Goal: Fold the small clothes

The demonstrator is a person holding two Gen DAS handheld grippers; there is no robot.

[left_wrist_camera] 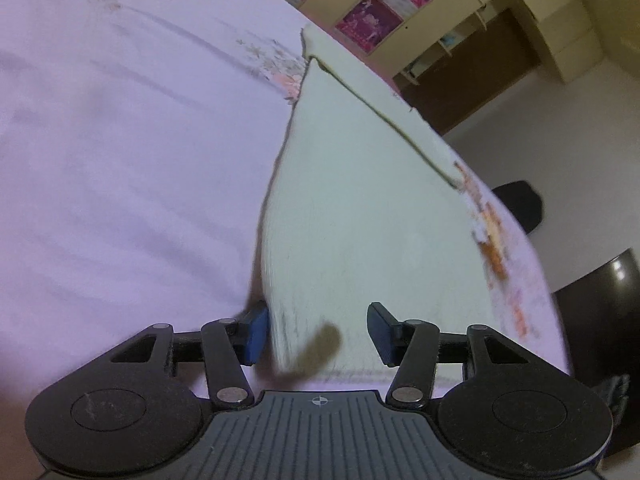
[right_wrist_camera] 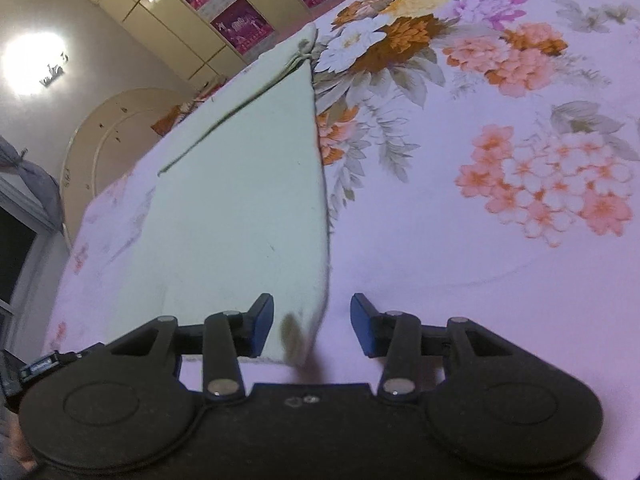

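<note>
- I see the pale green garment lying flat on the flowered bedsheet, partly folded, one layer's edge running slantwise across it.
- My left tongs stand apart over the garment's near corner; that corner sits between the blue pads, which don't press on it.
- My right tongs are apart too, straddling the other near corner, unclamped.
- Cupboards with magenta posters stand beyond the bed.
</note>
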